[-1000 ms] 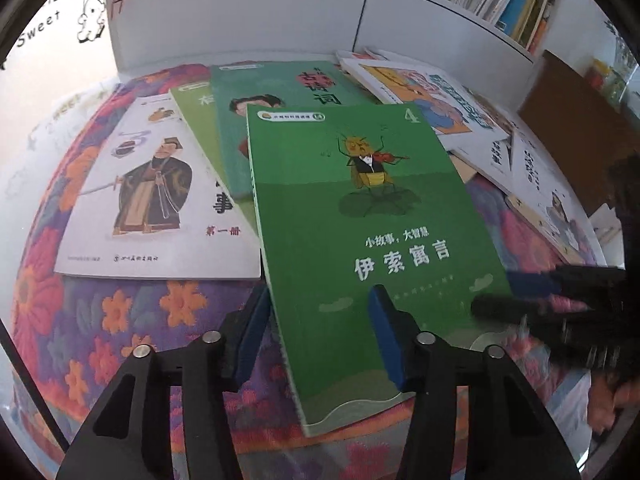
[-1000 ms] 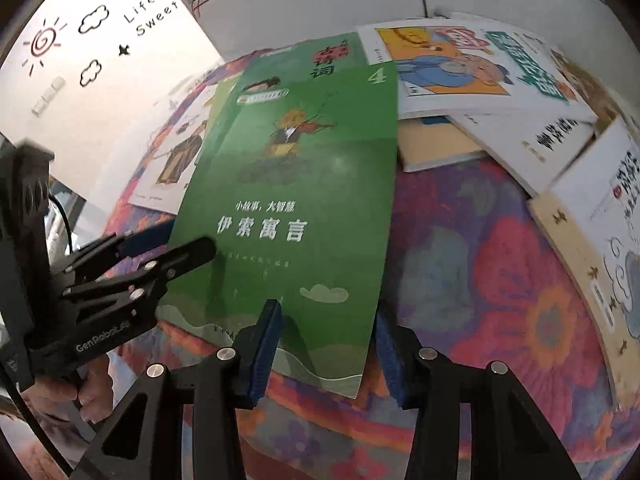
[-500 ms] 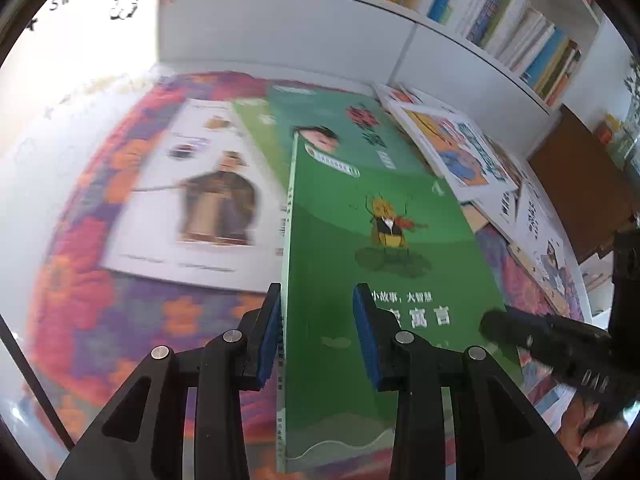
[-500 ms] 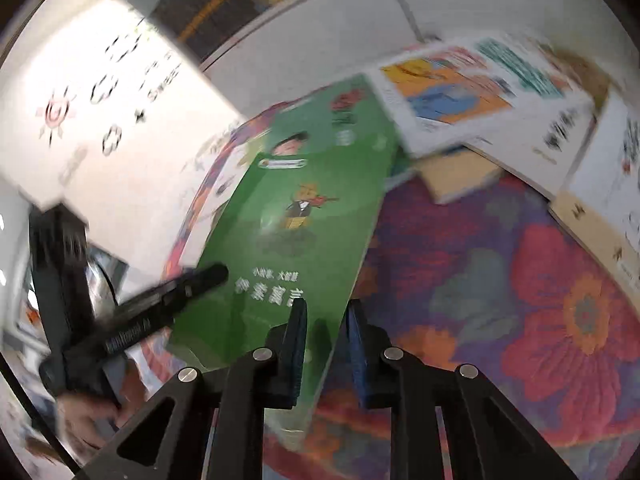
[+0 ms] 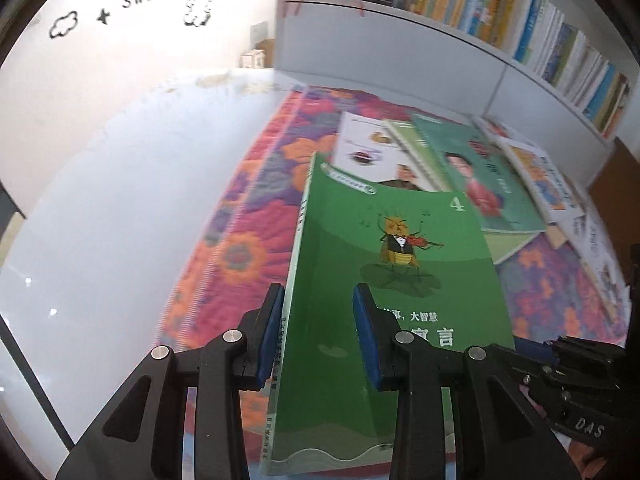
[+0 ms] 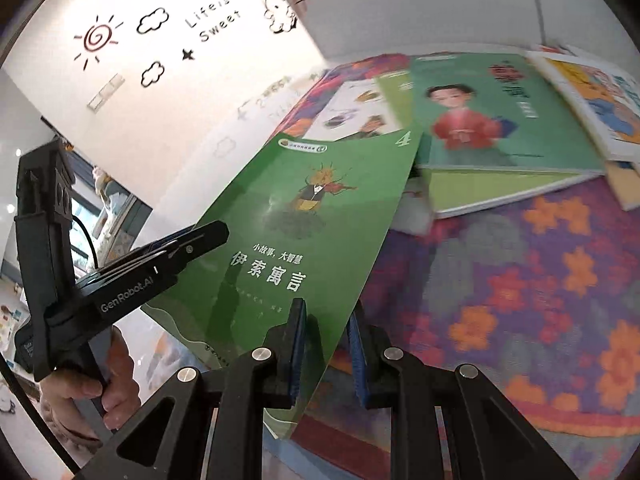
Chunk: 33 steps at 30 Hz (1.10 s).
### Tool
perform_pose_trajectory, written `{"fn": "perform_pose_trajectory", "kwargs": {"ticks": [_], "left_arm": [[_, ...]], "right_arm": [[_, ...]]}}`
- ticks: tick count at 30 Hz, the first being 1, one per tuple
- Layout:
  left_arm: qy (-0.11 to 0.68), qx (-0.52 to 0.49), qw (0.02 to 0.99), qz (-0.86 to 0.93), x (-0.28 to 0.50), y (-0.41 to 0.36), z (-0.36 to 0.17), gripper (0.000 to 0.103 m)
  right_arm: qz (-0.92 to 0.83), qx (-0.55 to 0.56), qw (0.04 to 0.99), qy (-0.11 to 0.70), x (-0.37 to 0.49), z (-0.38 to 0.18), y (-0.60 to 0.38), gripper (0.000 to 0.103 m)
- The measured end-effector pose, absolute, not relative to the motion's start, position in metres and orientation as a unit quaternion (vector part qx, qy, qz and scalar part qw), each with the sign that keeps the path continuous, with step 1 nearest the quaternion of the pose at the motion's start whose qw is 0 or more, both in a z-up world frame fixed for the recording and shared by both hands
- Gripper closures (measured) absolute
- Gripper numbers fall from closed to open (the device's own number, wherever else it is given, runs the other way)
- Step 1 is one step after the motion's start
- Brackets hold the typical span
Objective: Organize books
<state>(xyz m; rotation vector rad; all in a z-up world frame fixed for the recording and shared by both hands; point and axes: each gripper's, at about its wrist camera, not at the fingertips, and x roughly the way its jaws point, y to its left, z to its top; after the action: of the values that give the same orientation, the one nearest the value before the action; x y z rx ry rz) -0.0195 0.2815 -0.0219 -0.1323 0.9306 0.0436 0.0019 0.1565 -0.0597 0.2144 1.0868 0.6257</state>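
Observation:
A green book [image 5: 396, 280] with a violin-playing cricket on its cover hangs tilted above the floral tablecloth [image 5: 248, 240]. My left gripper [image 5: 318, 300] is shut on its near spine corner, one pad on the cover and one under it. In the right wrist view the same green book [image 6: 312, 216] slants up to the left, with my right gripper [image 6: 326, 312] shut on its near right edge. The left gripper [image 6: 200, 240] reaches in from the left, held by a hand [image 6: 80, 392]. The right gripper [image 5: 560, 364] shows low on the right in the left wrist view.
Several books lie spread on the table: a teal book with a child in red [image 6: 480, 116], a white book [image 5: 368, 148], a light green one [image 6: 480, 192] and an orange-blue picture book [image 5: 536, 176]. A filled bookshelf [image 5: 520, 20] stands behind. A white wall [image 5: 120, 140] is on the left.
Both grippers closed on the green book, lifted it off the pile and carried it left toward the white wall. The teal book beneath it is now uncovered.

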Motion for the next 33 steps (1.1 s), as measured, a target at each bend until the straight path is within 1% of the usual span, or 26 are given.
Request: {"fn": "perform_pose_trajectory", "kwargs": {"ticks": [6,11,13,21,22,29,32,33], "left_arm": [[0.446,-0.062,0.892,0.048,-0.016,0.296,-0.026,0.071],[0.453,-0.054,0.888,0.051,-0.009,0.298,-0.035,0.071],[0.454,-0.054,0.888,0.051,-0.008,0.298,-0.039,0.068],[0.457,-0.063,0.886,0.057,-0.003,0.302,-0.045,0.063],[0.457,-0.062,0.885,0.063,-0.002,0.302,-0.045,0.061],[0.443,-0.038,0.891,0.093,-0.004,0.299,-0.035,0.06],[0.442,-0.05,0.893,0.074,-0.002,0.298,-0.026,0.06],[0.441,-0.055,0.893,0.064,0.001,0.298,-0.023,0.058]], "right_arm": [[0.292,0.09,0.8,0.516,0.012,-0.077,0.187,0.083],[0.295,0.106,0.793,0.523,0.016,-0.084,0.181,0.083],[0.293,0.109,0.792,0.525,0.016,-0.085,0.179,0.083],[0.291,0.108,0.789,0.53,0.016,-0.089,0.182,0.082],[0.292,0.109,0.788,0.531,0.016,-0.089,0.182,0.082],[0.3,0.148,0.777,0.534,0.019,-0.093,0.172,0.082],[0.298,0.158,0.777,0.532,0.021,-0.088,0.164,0.081],[0.295,0.162,0.78,0.528,0.022,-0.084,0.158,0.079]]}}
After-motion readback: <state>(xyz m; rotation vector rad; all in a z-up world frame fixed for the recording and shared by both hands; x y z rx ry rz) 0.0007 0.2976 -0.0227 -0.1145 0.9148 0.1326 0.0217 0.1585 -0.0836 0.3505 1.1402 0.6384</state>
